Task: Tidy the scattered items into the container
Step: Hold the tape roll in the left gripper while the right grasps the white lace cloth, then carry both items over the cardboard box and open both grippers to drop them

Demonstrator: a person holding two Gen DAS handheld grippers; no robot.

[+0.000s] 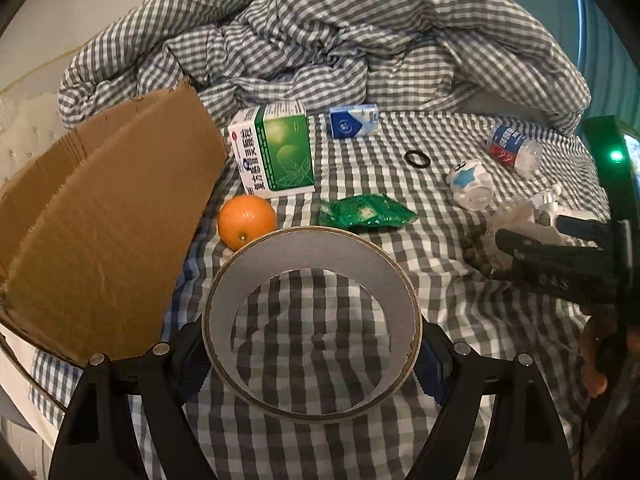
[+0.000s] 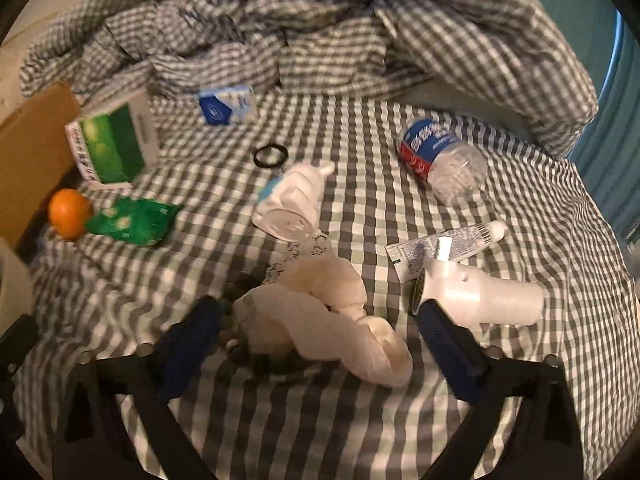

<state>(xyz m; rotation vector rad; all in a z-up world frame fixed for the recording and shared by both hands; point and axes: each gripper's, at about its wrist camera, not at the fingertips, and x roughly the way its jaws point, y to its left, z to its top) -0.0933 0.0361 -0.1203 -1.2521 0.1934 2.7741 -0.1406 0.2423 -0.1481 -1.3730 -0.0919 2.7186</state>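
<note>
Between the left gripper's [image 1: 312, 344] fingers: a tape roll [image 1: 312, 320], clamped across its outer rim, held off the checked bedsheet [image 1: 460, 320]. Stiff cardboard ring, light, rim grip looks secure; squeezing harder could oval it. To the left of the tool, close by, the cardboard box [image 1: 104, 216] with flaps up, presumably the container. Ahead of the fingers: orange [image 1: 247, 221], green sachet [image 1: 366, 211], green-white medicine box [image 1: 276, 154], blue-white carton [image 1: 353, 121]. Ahead-right: black ring [image 1: 417, 159], white figurine bottle [image 1: 470, 184], plastic drink bottle [image 1: 514, 148].

Right wrist view, blurry. Right gripper [image 2: 316, 320] jaws spread wide, holding nothing, straddling a soft white plush piece [image 2: 320, 312] with a dark bead string [image 2: 248, 280] under and beside it. Plush is soft, light, compressible; pinch its thick middle. Beads are loose and slippery and may trail or drop. Touching or just beside the right finger: white plastic nozzle-like piece [image 2: 480, 300], rigid, smooth. Just ahead of that, a toothpaste tube [image 2: 444, 250], squashy; take mid-body. Further ahead, the bottle is empty-looking, crushable, likely to roll.
</note>
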